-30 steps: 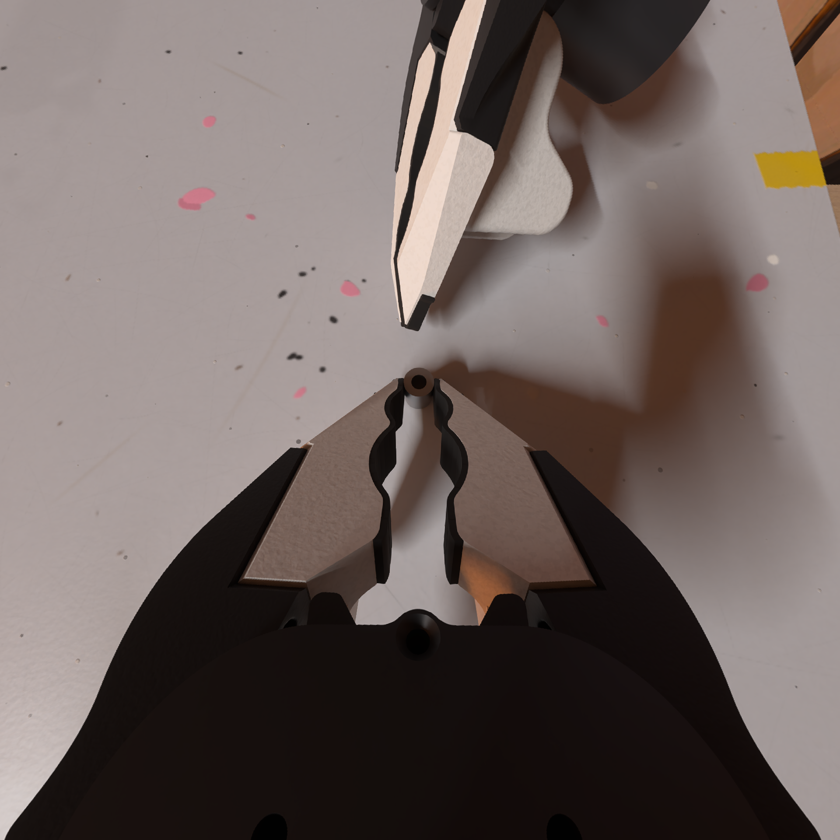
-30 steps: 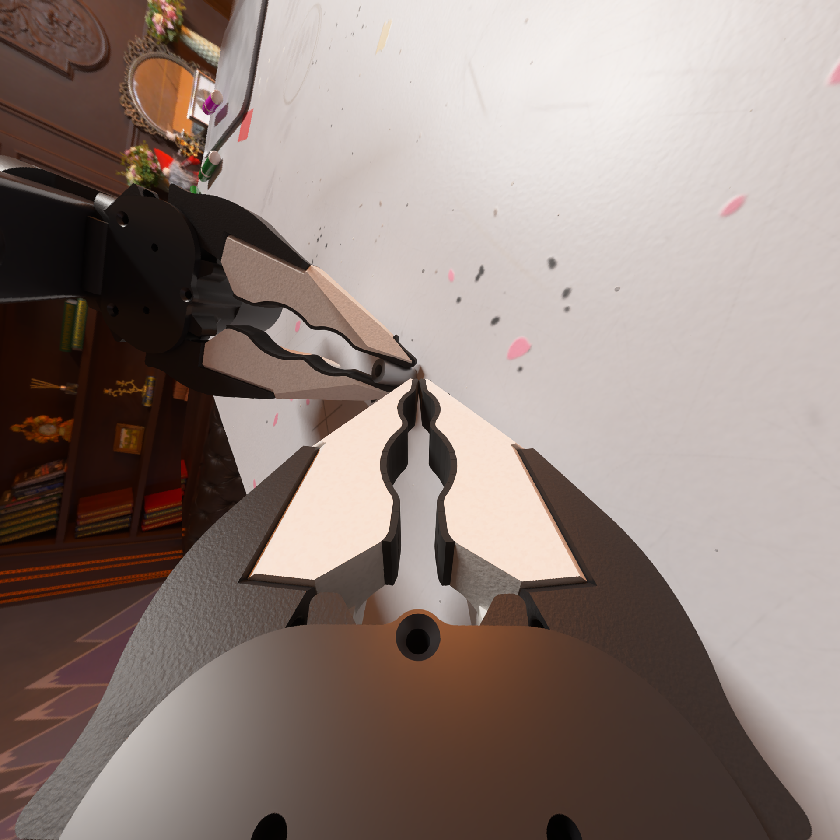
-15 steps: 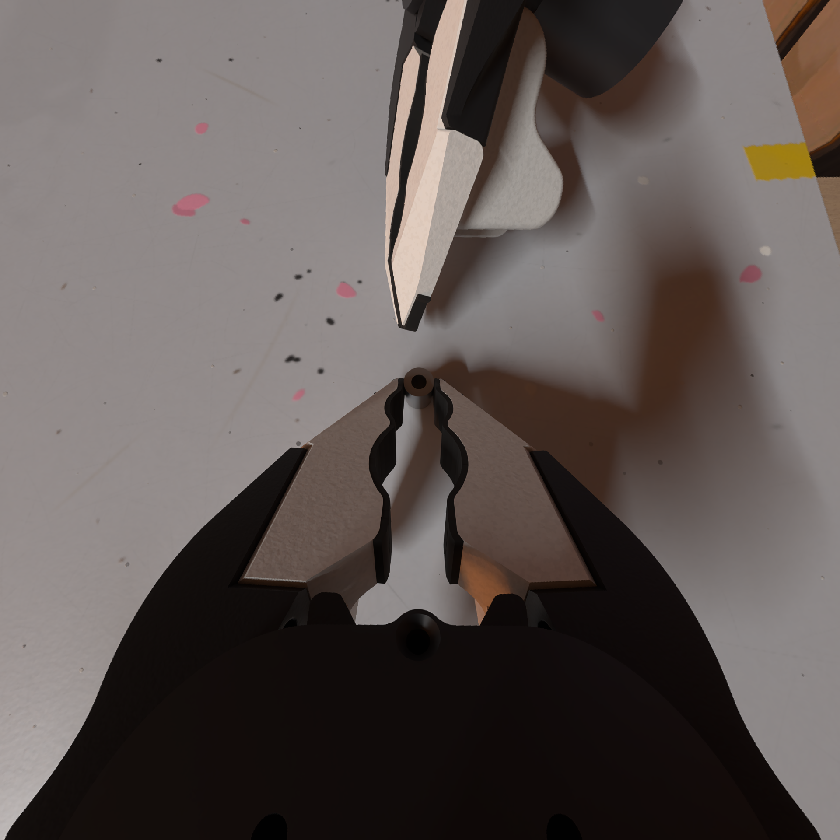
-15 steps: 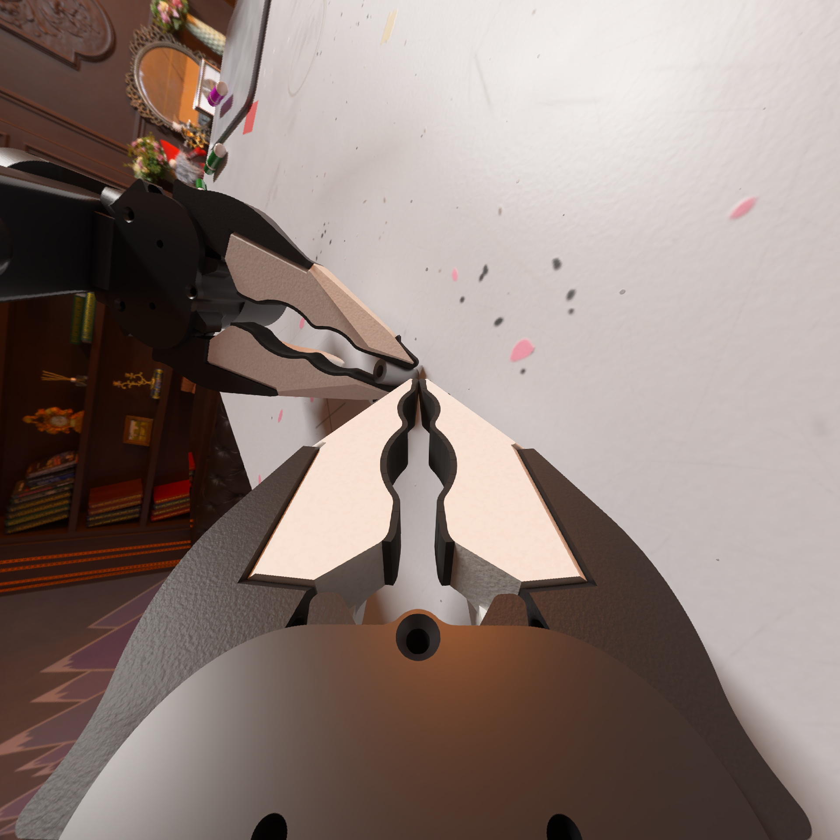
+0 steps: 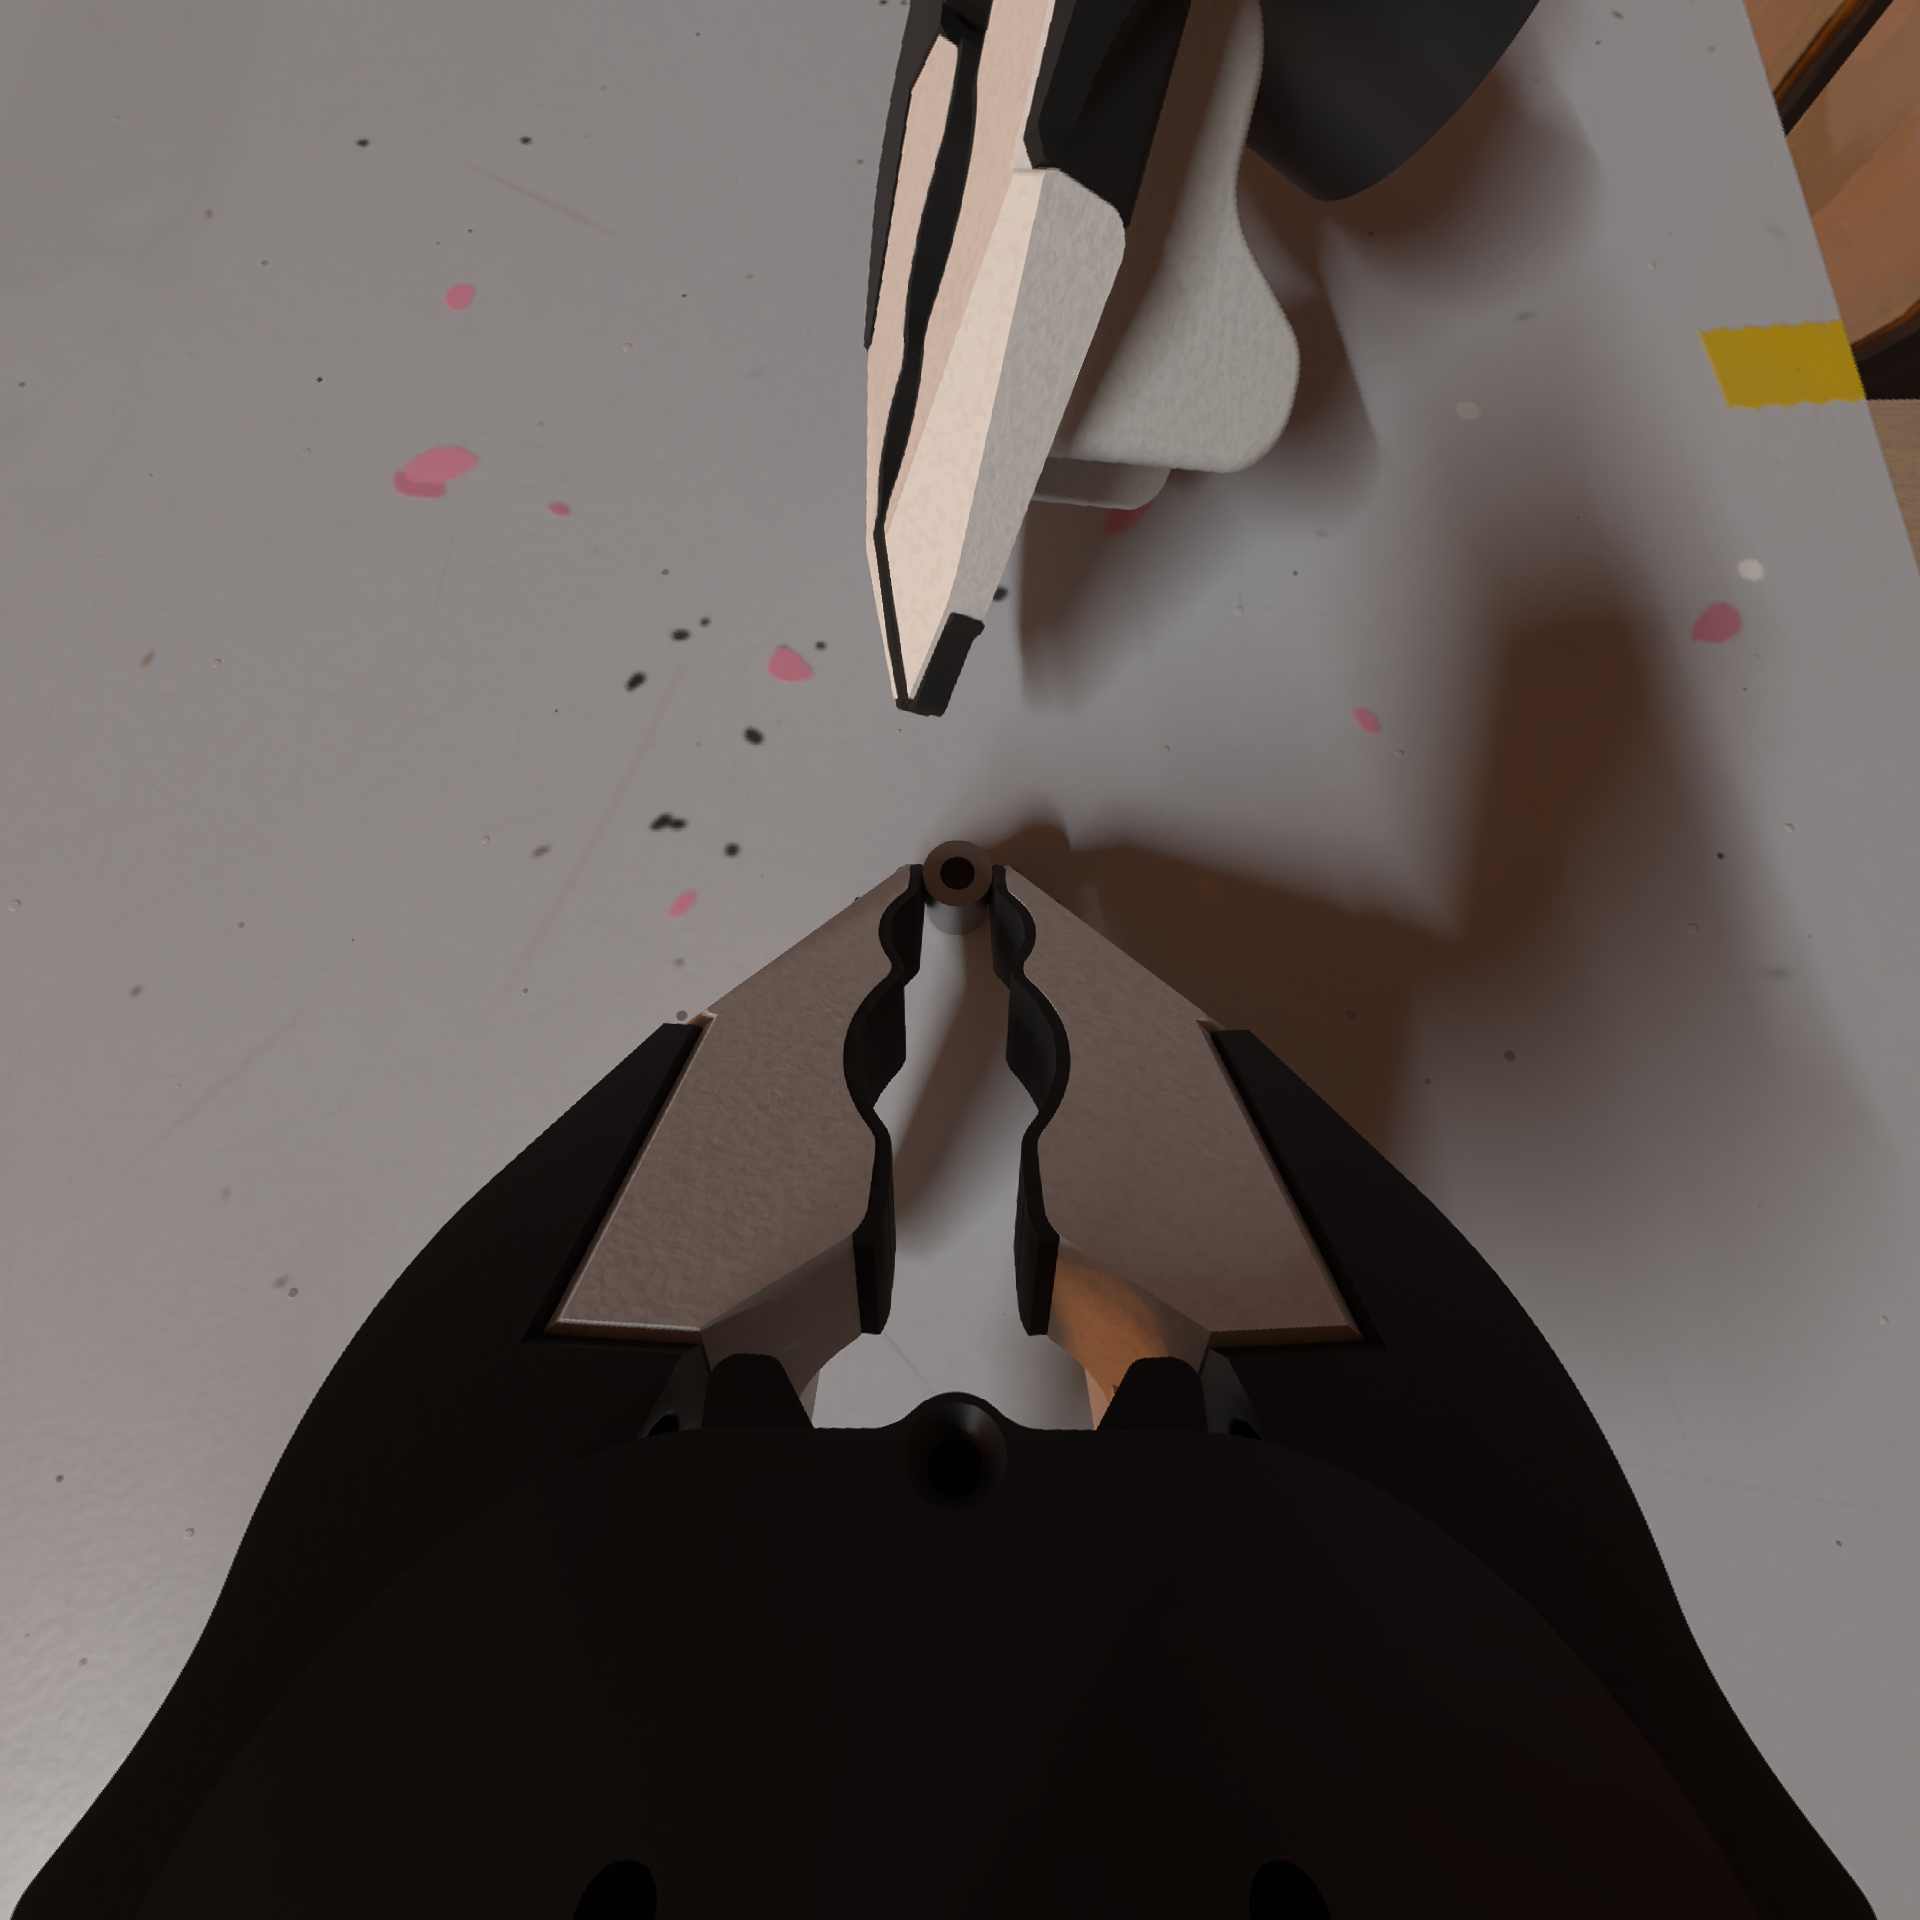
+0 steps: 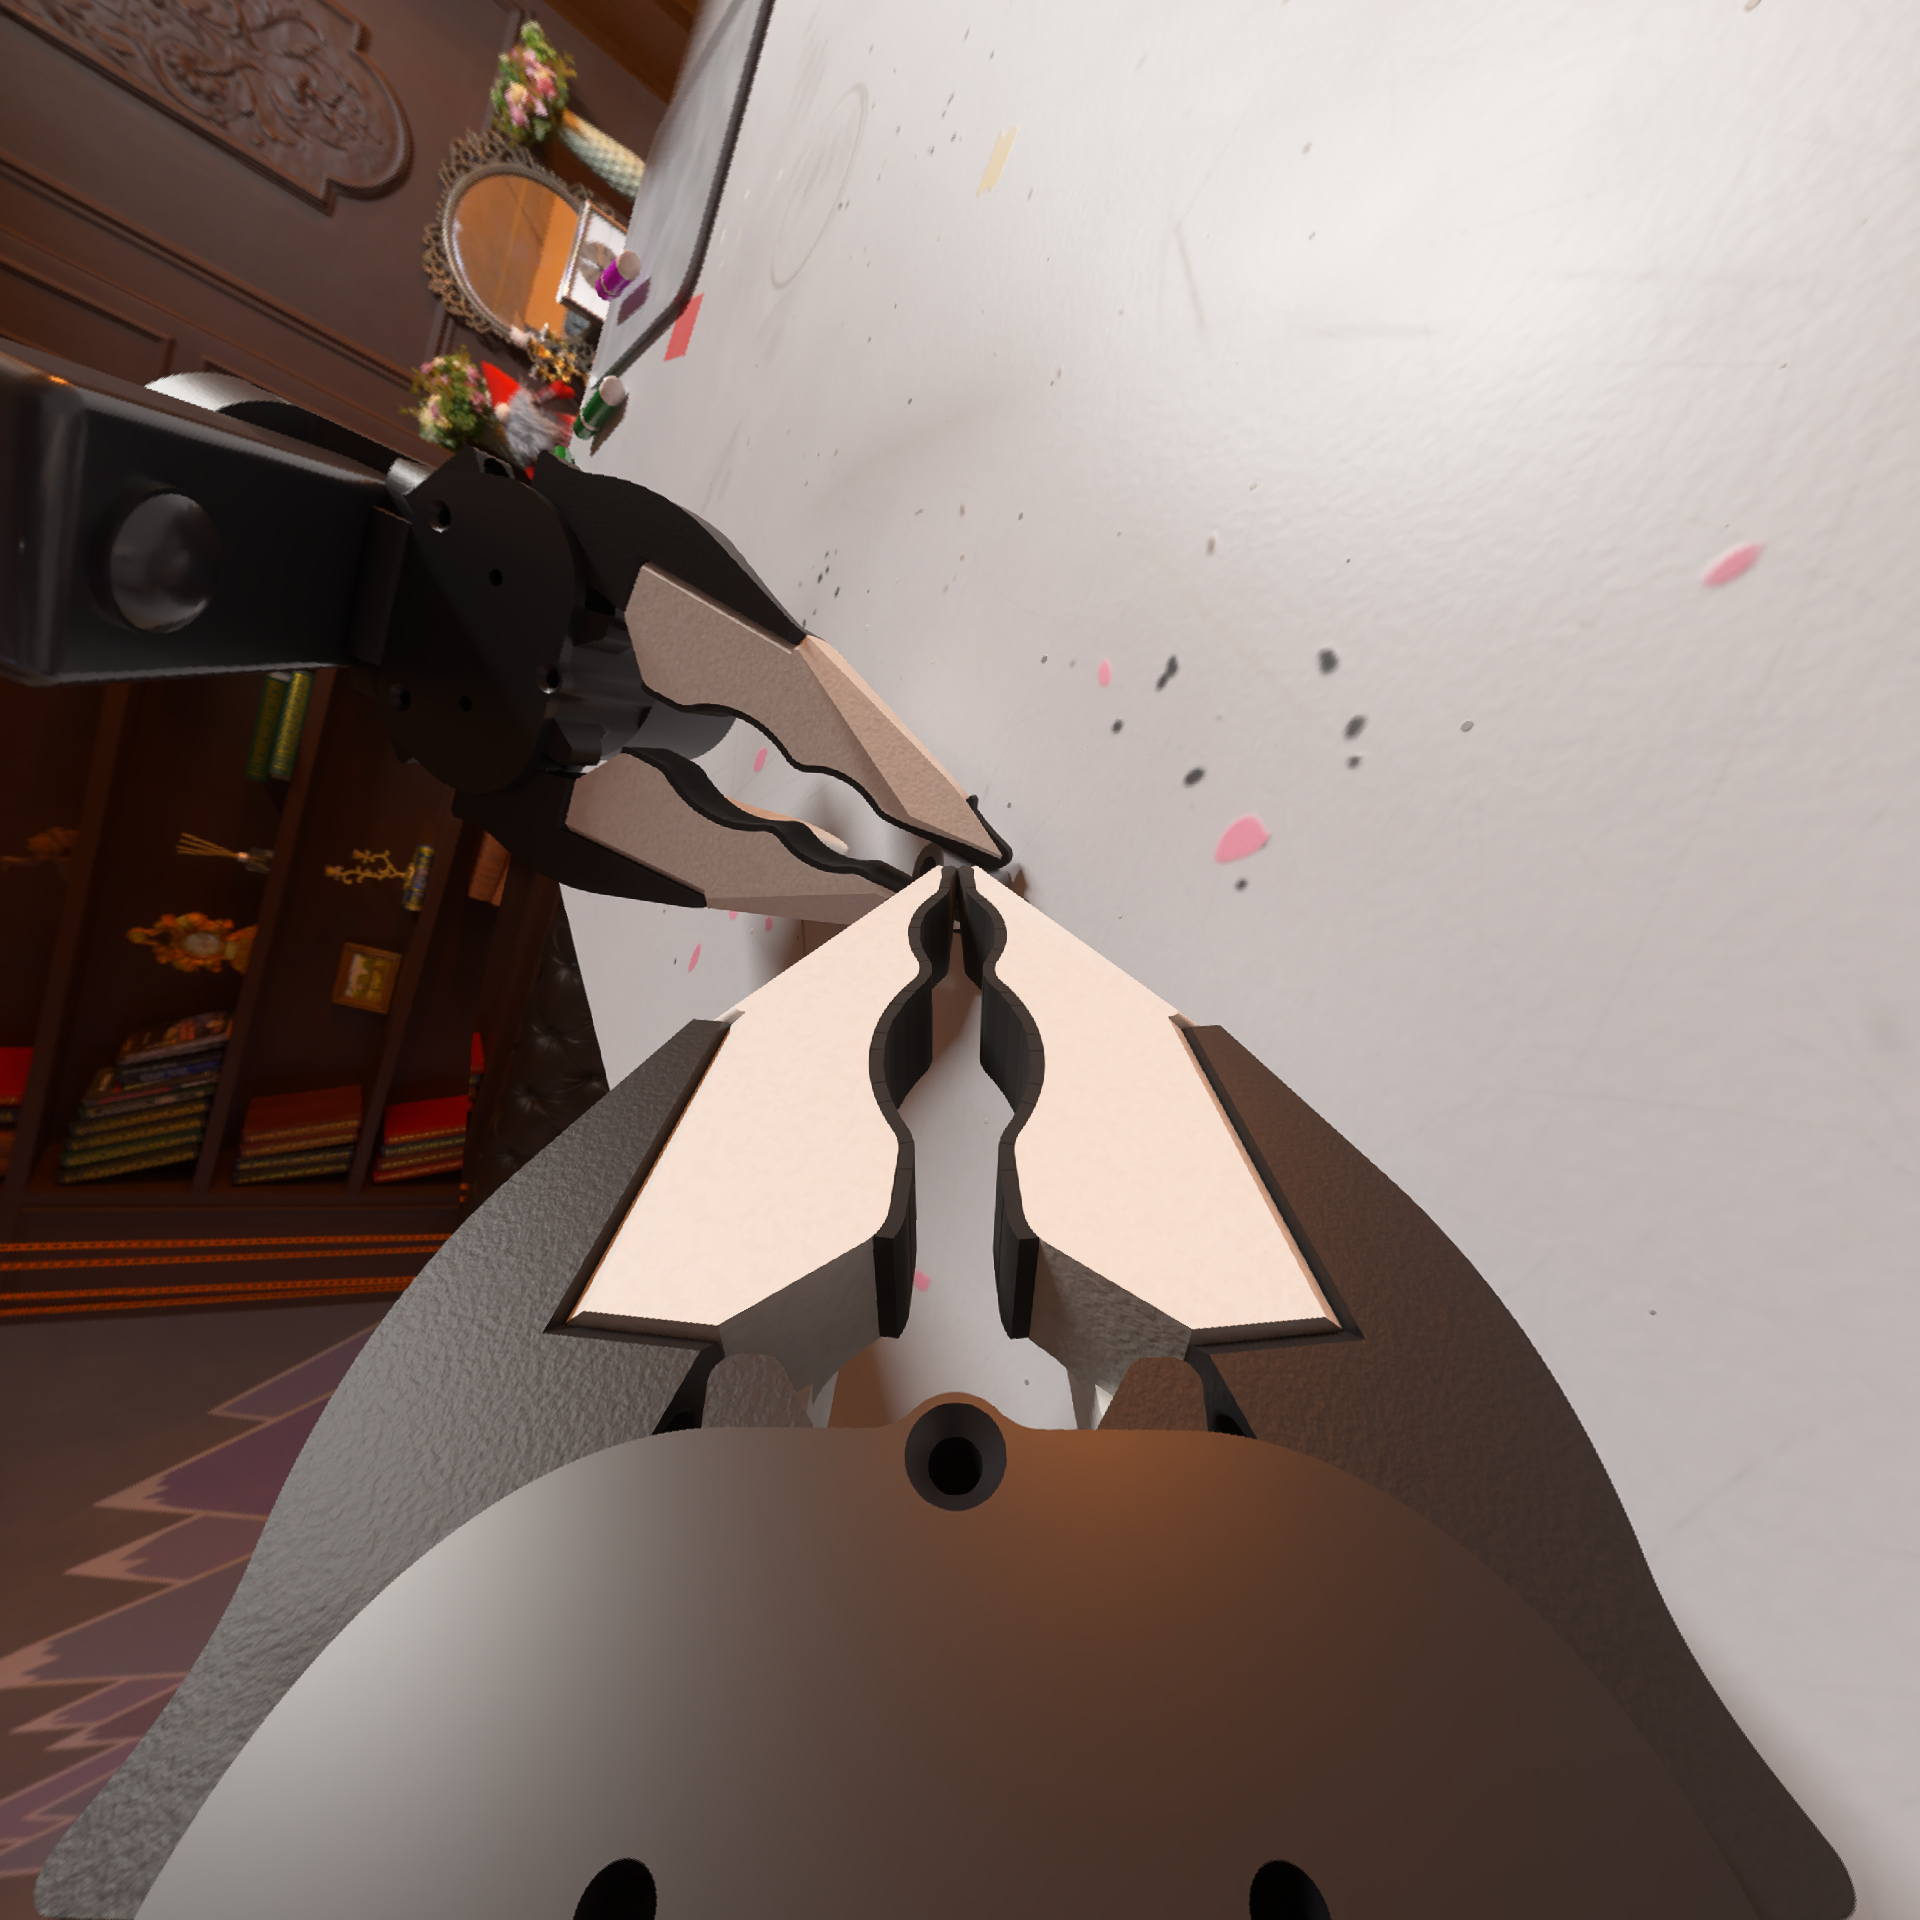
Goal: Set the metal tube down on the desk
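A short grey metal tube (image 5: 955, 894) stands on end between my left gripper's (image 5: 955, 883) fingertips, its hollow end facing the camera, just above the pale desk (image 5: 312, 727). My left gripper is shut on it. My right gripper (image 5: 925, 696) hangs a short way beyond the tube with its fingers together and nothing in them. In the right wrist view my right gripper (image 6: 956, 878) is shut and empty, its tips next to the left gripper (image 6: 966, 847), where a bit of the tube (image 6: 928, 862) shows.
The desk is speckled with pink and black paint spots (image 5: 436, 470). A yellow tape strip (image 5: 1779, 364) marks its right edge. In the right wrist view a dark mat (image 6: 686, 208) and small bottles (image 6: 601, 405) lie at the far end, with dark wooden shelves (image 6: 208, 1039) beyond.
My right gripper has drawn back a little from the tube. My left gripper keeps its hold on the tube and sits slightly lower toward the desk.
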Robot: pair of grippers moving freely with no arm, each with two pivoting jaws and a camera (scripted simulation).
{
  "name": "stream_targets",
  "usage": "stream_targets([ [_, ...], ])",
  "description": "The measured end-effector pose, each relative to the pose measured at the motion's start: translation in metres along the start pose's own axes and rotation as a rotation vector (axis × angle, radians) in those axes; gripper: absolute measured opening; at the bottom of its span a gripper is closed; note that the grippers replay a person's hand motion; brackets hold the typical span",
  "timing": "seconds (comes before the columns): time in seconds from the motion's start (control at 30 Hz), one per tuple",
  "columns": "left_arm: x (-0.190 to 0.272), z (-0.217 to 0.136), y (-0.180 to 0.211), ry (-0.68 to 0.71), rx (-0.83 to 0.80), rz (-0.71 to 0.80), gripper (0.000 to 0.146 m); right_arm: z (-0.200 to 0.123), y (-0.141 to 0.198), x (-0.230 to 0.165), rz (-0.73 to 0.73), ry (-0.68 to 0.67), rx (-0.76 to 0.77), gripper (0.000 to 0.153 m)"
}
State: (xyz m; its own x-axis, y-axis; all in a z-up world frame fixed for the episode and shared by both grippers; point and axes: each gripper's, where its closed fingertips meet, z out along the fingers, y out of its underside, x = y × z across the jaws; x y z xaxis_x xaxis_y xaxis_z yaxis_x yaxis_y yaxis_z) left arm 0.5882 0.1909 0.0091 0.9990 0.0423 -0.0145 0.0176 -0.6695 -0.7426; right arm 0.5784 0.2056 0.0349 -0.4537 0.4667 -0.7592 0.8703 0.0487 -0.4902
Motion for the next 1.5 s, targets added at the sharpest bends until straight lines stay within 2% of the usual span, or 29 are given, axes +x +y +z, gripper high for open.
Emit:
stream_targets([
  [0.27, 0.000, -0.001, 0.000, -0.002, 0.012, 0.002, 0.012, -0.007, -0.009, -0.001, -0.014, 0.000, 0.050, 0.000],
  [1.03, 0.003, -0.002, -0.001, 0.032, 0.033, -0.004, 0.012, 0.006, 0.007, 0.009, -0.005, -0.003, -0.108, 0.000],
  [1.5, 0.003, -0.003, -0.001, 0.042, 0.040, -0.026, 0.017, 0.003, 0.006, -0.002, 0.084, -0.107, -0.118, 0.000],
])
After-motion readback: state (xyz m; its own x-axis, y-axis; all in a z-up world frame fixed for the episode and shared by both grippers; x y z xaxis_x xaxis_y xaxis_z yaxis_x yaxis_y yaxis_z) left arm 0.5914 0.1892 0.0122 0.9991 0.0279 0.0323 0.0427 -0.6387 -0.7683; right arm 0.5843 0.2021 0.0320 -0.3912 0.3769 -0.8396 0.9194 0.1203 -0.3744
